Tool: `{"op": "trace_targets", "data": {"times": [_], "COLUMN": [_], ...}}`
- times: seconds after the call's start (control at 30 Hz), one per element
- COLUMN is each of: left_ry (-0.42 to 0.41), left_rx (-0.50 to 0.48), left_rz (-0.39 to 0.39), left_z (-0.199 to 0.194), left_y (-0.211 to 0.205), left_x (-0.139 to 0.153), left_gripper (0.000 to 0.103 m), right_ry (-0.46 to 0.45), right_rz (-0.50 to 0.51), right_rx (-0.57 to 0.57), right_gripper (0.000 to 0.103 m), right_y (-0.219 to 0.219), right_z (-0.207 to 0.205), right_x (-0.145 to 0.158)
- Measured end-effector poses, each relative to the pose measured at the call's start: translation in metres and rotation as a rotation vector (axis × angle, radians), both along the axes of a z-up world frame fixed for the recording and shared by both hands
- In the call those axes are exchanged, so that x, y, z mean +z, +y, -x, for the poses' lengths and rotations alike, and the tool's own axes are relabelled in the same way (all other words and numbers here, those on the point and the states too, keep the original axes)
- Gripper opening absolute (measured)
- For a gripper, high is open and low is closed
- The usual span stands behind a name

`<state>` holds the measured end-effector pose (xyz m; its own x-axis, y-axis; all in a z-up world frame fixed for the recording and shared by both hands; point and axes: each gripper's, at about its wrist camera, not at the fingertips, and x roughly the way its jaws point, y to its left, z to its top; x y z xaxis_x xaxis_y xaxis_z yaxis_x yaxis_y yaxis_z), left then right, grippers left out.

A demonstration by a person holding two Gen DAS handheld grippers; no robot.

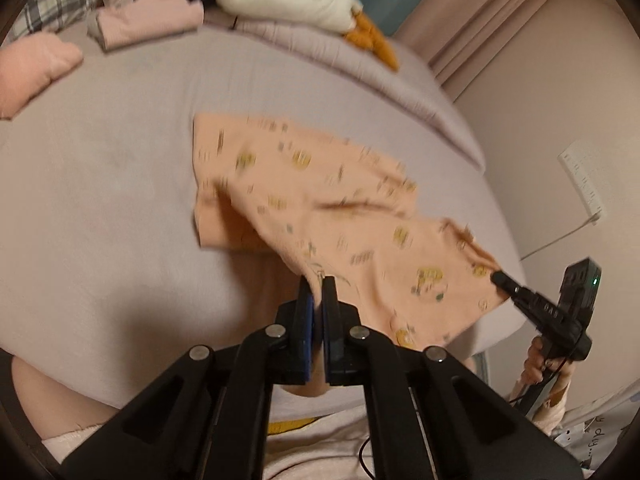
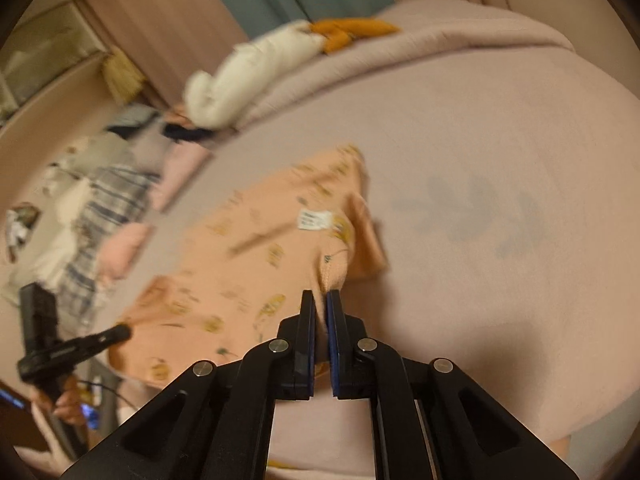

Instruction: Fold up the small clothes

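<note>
Two grippers, left (image 1: 319, 280) and right (image 2: 321, 294), each pinched on a near corner of the peach shirt (image 1: 320, 200), far half on the bed (image 1: 100, 200). Advice: lift evenly, keep the edge taut, lay corners squarely onto the far hem.

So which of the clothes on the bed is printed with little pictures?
The peach garment pinched at its near edge by both the left gripper and the right gripper. The folded pink pieces farther back look plain.

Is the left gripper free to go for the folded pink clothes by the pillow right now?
Probably not: the left gripper is shut on the orange shirt, though bare sheet leads to the folded pink clothes.
</note>
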<state>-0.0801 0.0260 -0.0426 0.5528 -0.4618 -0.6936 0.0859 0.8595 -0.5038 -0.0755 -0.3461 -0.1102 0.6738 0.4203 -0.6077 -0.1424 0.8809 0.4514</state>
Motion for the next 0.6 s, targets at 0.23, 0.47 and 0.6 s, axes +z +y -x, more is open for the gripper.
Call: {"op": "trace_targets", "data": {"times": [0.23, 0.47, 0.6], "left_ry": [-0.083, -0.093, -0.091], "left_rx": [0.008, 0.020, 0.028], "left_rz": [0.046, 0.052, 0.061], "left_z": [0.024, 0.046, 0.056], "left_y": [0.009, 0.019, 0.025], "left_x": [0.033, 0.039, 0.038], "left_gripper": [0.003, 0.003, 0.003], "right_ry": [-0.109, -0.151, -0.155], "right_rz": [-0.066, -0.059, -0.065], "right_rx": [0.015, 0.004, -0.001], "right_gripper": [0.007, 0.007, 0.007], "right_y": [0.001, 0.010, 0.012], "right_z": [0.039, 0.062, 0.068], "right_x": [0.035, 0.042, 0.041]}}
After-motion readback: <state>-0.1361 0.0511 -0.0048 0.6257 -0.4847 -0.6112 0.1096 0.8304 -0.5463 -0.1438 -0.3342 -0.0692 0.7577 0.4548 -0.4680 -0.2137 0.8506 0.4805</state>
